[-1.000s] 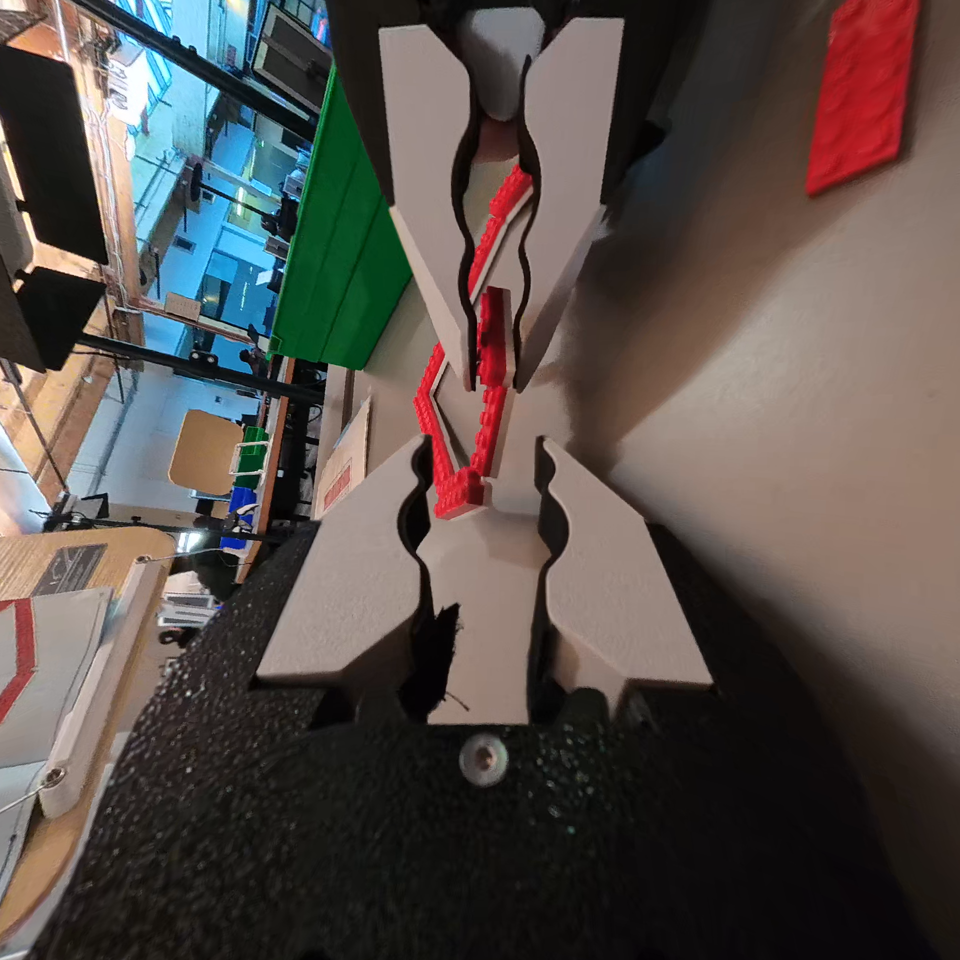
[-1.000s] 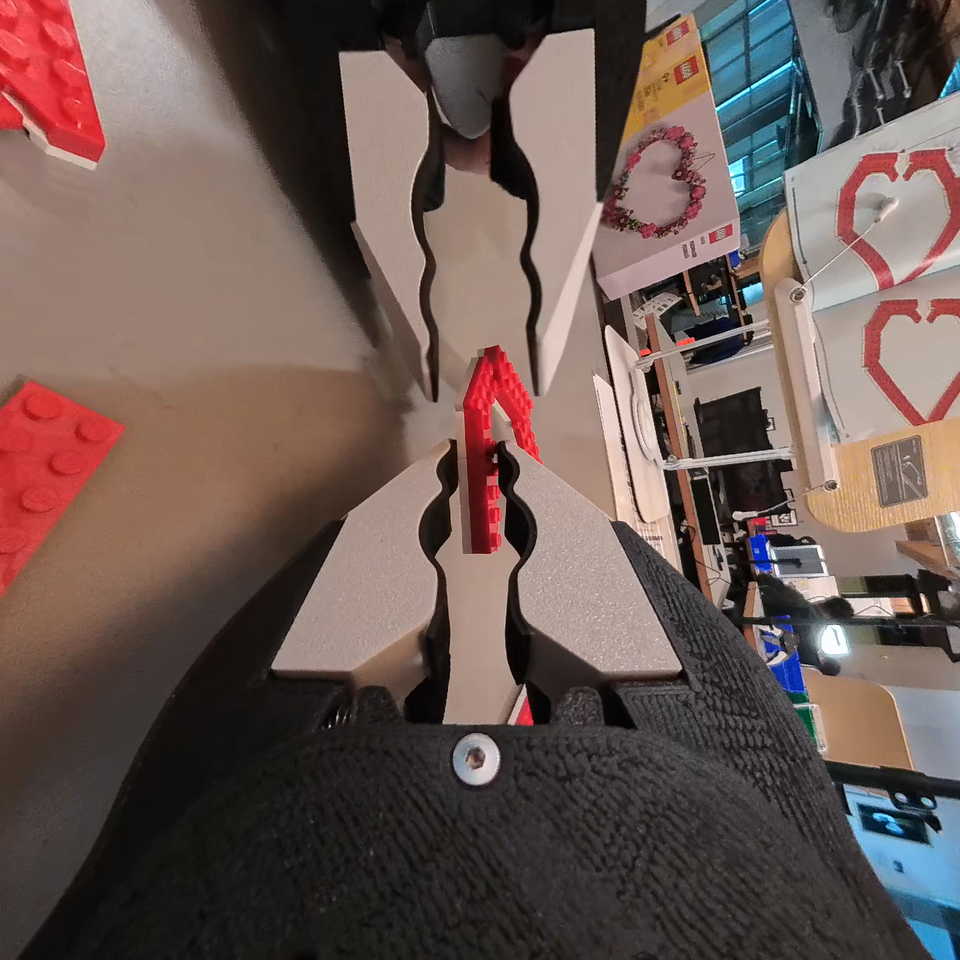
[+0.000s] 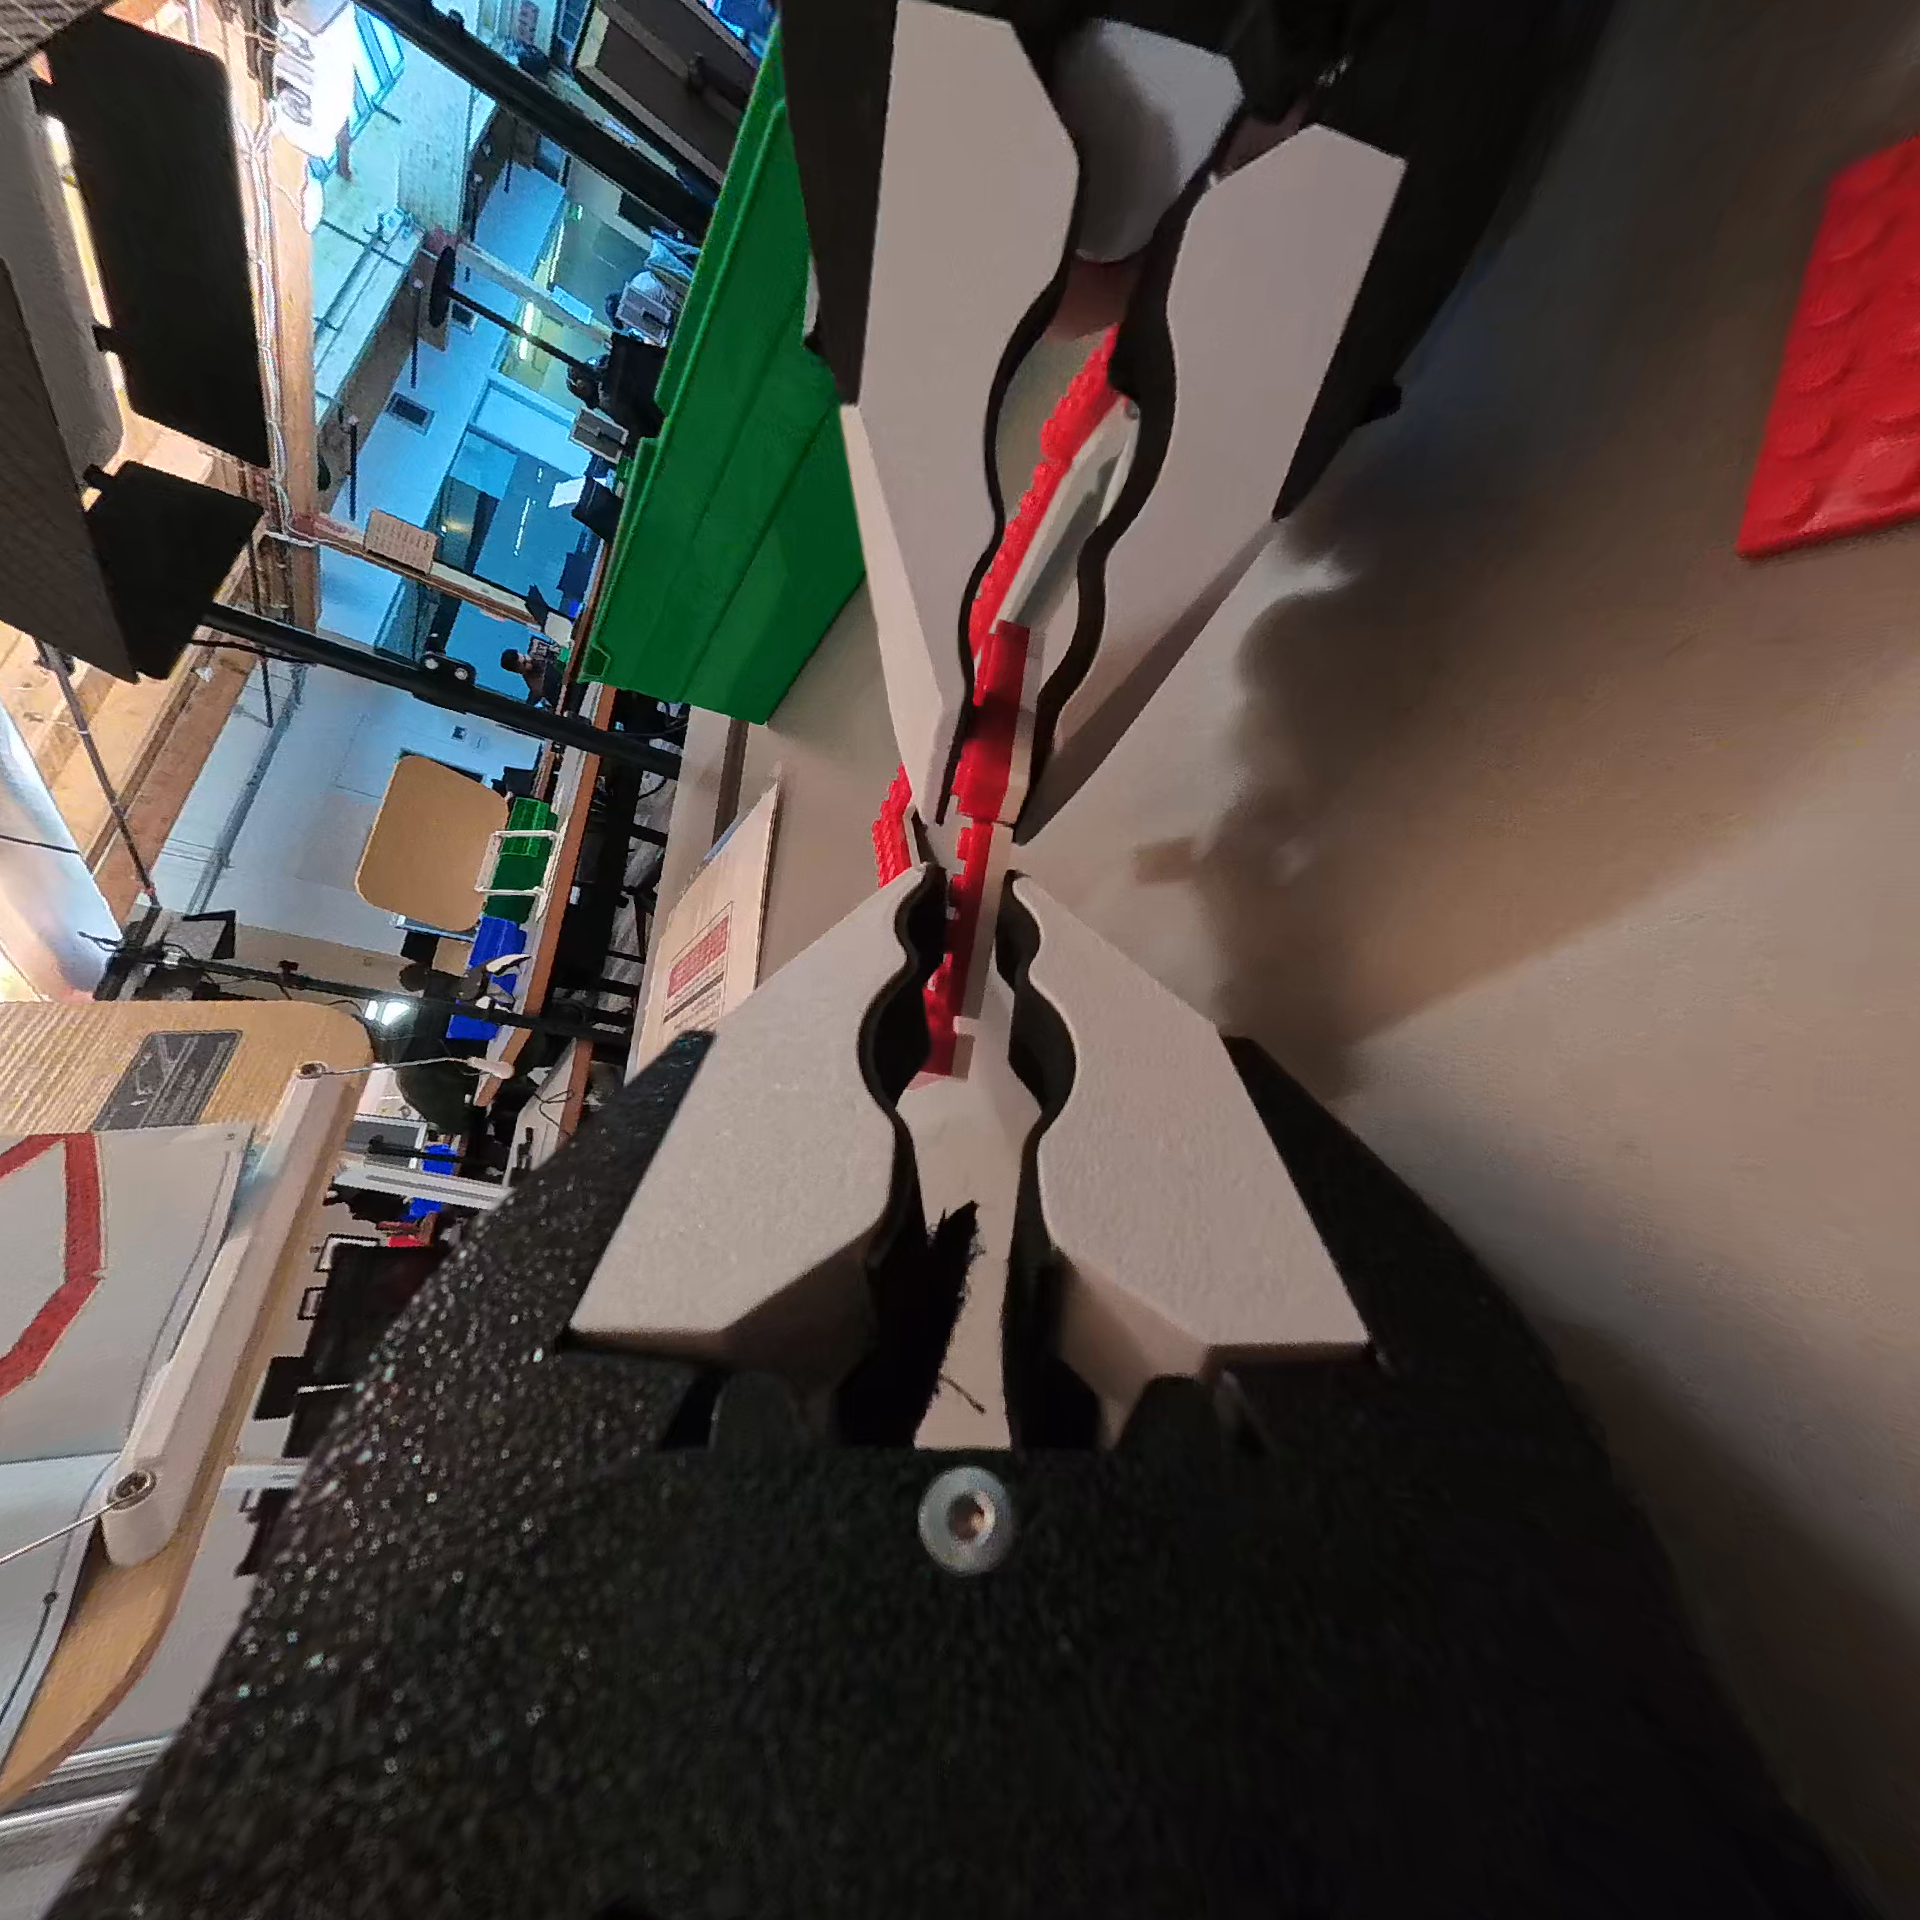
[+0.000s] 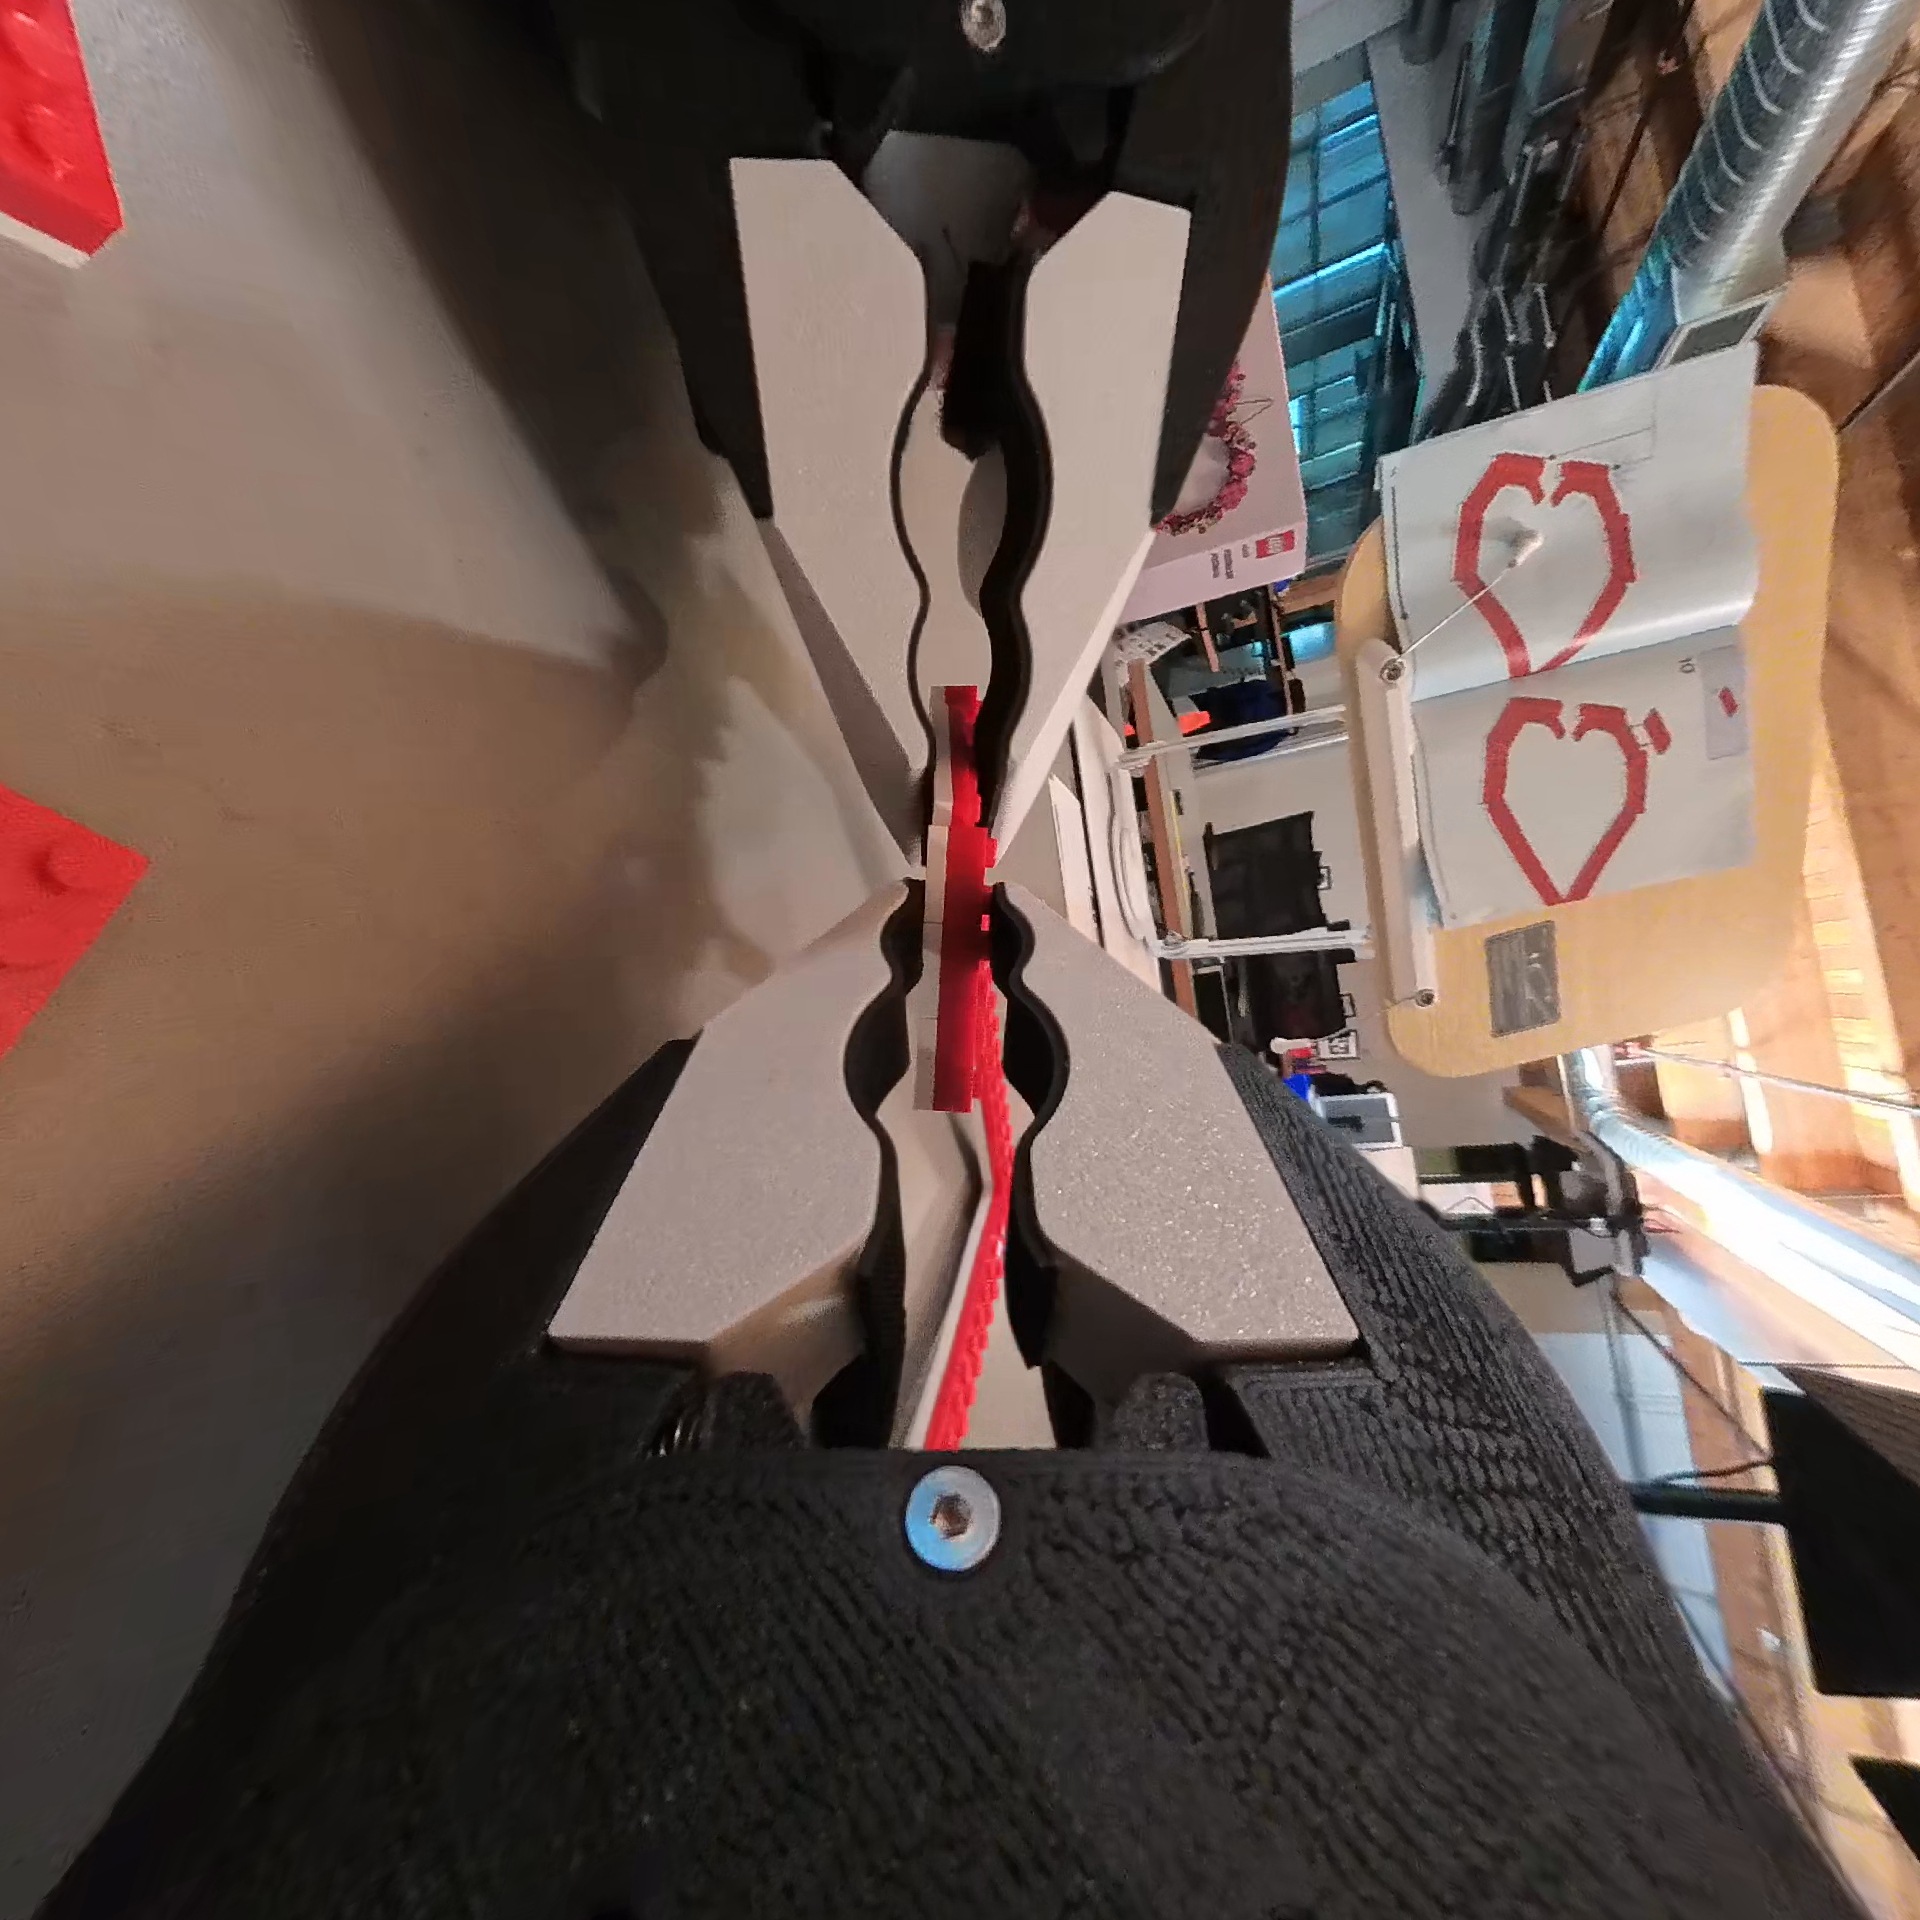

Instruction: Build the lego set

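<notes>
A: Left gripper [image 3: 971,883] is clamped on the near end of a red strip [image 3: 966,966]; it stands edge-on between the fingers. The right gripper [image 3: 982,805] faces it tip to tip, nearly touching.

B: Right wrist view agrees. Right gripper [image 4: 956,894] is pinched shut on its own red strip [image 4: 961,997], white plates on its left face. Both strips meet in the gap between the tips, off the table [image 4: 312,831].

A: Joined yet?

B: Can't tell, the fingers hide the seam.

A: Risk, as I judge it: thin strips gripped edge-on. Press off-axis and the studs miss, or a strip pivots in the jaws.

B: Or the row already built, running far behind, flexes and pops.

A: Outward: loose red plate [image 3: 1849,353] far right; green bin [image 3: 727,468] far left.

B: Here, more red plates [image 4: 52,894] on the left, manual [image 4: 1579,686] propped right.
</notes>
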Action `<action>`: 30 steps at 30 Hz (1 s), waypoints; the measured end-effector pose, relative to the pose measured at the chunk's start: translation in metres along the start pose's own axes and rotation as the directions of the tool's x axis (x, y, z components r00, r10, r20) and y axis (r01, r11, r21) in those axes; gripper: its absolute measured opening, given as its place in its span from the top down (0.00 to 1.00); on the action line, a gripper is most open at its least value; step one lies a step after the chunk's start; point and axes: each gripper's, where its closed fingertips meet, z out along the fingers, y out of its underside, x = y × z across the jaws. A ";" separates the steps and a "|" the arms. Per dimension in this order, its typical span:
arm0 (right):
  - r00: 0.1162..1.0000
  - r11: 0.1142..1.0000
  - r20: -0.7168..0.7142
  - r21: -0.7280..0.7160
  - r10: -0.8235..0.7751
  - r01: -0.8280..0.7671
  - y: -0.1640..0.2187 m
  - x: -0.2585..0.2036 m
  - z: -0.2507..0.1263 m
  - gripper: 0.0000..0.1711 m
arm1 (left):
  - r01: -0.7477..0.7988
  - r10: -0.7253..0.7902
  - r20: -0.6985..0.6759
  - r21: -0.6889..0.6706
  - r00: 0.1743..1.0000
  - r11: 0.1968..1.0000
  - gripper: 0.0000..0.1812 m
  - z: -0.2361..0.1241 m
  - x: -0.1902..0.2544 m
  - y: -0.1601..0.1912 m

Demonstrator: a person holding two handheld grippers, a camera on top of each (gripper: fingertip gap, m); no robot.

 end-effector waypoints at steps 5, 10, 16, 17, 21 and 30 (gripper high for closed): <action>0.998 0.999 -0.036 -0.007 -0.054 0.054 -0.001 0.002 0.000 0.94 | 0.015 -0.015 0.003 0.006 1.000 1.000 0.96 -0.001 -0.002 0.000; 1.000 1.000 0.023 -0.007 -0.013 0.013 -0.001 -0.009 0.004 0.94 | -0.033 0.034 -0.042 0.027 0.999 0.999 0.95 -0.002 0.009 0.004; 0.997 1.000 0.077 -0.028 0.005 -0.002 0.005 -0.019 0.007 0.93 | 0.038 -0.030 -0.141 0.053 0.990 0.998 0.78 -0.008 0.017 0.009; 0.997 1.000 0.078 -0.029 0.010 -0.008 0.005 -0.019 0.007 0.93 | 0.005 0.001 -0.139 0.046 0.990 0.999 0.79 -0.008 0.019 0.012; 0.996 0.999 0.083 -0.036 0.014 -0.011 0.007 -0.020 0.008 0.93 | -0.120 0.123 -0.094 0.036 0.988 0.992 0.93 -0.008 0.020 0.015; 0.934 0.946 0.256 0.142 0.248 -0.291 -0.006 -0.016 -0.018 0.73 | -0.118 0.120 -0.130 0.024 0.984 0.993 0.94 -0.011 0.023 0.022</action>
